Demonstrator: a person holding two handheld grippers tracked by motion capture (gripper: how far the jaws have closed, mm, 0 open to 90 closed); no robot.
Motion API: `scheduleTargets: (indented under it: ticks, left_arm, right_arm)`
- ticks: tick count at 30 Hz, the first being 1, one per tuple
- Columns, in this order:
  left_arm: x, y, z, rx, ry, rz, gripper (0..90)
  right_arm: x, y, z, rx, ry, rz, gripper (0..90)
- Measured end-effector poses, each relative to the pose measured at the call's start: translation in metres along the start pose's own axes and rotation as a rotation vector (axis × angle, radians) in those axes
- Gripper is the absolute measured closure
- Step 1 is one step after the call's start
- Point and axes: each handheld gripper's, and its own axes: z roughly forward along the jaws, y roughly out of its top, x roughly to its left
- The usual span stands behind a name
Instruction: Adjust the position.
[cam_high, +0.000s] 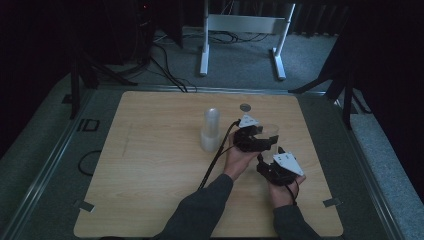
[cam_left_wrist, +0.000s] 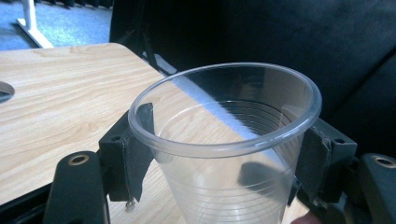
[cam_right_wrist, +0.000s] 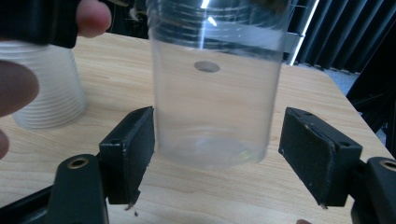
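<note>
Left gripper holds a clear cup while my right gripper stands wide around its base.

High view: right of centre I see my left gripper (cam_high: 267, 139) on the clear cup (cam_high: 270, 131), my right gripper (cam_high: 265, 159) just below it, and a stack of cups (cam_high: 210, 130) on the table (cam_high: 150, 175) at centre. Left gripper view: my pads press the cup (cam_left_wrist: 224, 140) under its rim, mid-frame. Right gripper view: my jaws stand wide, clear of the cup's (cam_right_wrist: 215, 93) lower wall at centre; the stack (cam_right_wrist: 46, 88) sits at left.
</note>
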Motion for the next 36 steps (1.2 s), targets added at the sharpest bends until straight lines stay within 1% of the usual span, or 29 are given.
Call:
scheduleTargets:
  ticks: [2,4,6,7,8,11,16,19,22,23,24,28,36]
  left_arm:
    - [-0.0018,-0.0008,0.0008,0.008,0.002,0.020,28.3]
    - [-0.0037,-0.0014,0.0013,0.016,0.006,0.040,28.3]
    - [-0.0048,-0.0019,0.0018,0.020,0.004,0.048,28.3]
    - [-0.0048,-0.0019,0.0018,0.020,0.004,0.048,28.3]
    - [-0.0050,-0.0019,0.0021,0.021,-0.004,0.043,28.3]
    - [-0.0053,-0.0020,0.0022,0.022,-0.005,0.041,28.3]
    - [-0.0043,-0.0022,0.0023,0.013,-0.021,0.012,27.9]
    - [-0.0043,-0.0022,0.0021,0.006,-0.026,0.004,27.7]
    - [-0.0038,-0.0022,0.0013,-0.013,-0.047,-0.034,27.3]
    - [-0.0038,-0.0022,0.0013,-0.013,-0.047,-0.034,27.2]
    - [-0.0039,-0.0025,0.0012,-0.026,-0.062,-0.063,27.2]
    - [-0.0047,-0.0030,0.0012,-0.042,-0.063,-0.074,27.2]
    - [-0.0052,-0.0036,0.0003,-0.052,-0.058,-0.068,27.4]
  right_arm:
    - [-0.0017,0.0003,0.0010,0.004,0.012,0.001,27.4]
    - [-0.0018,0.0003,0.0020,0.010,0.014,-0.005,29.0]
    - [-0.0014,0.0001,0.0026,0.017,0.012,-0.004,31.8]
    - [-0.0014,0.0001,0.0026,0.017,0.012,-0.004,31.8]
    - [-0.0008,0.0000,0.0031,0.022,0.008,-0.004,36.7]
    - [-0.0004,-0.0003,0.0029,0.024,0.005,-0.003,39.3]
    - [0.0000,-0.0012,0.0023,0.014,-0.007,-0.001,41.0]
    - [0.0002,-0.0013,0.0021,0.010,-0.007,0.002,41.0]
    - [0.0007,-0.0015,0.0008,-0.003,-0.011,0.015,41.2]
    - [0.0007,-0.0015,0.0008,-0.003,-0.011,0.015,41.2]
    - [0.0008,-0.0016,0.0008,-0.003,-0.011,0.018,41.2]
    - [0.0007,-0.0017,-0.0002,-0.014,-0.016,0.024,41.2]
    - [0.0013,-0.0017,-0.0007,-0.023,-0.011,0.032,41.2]
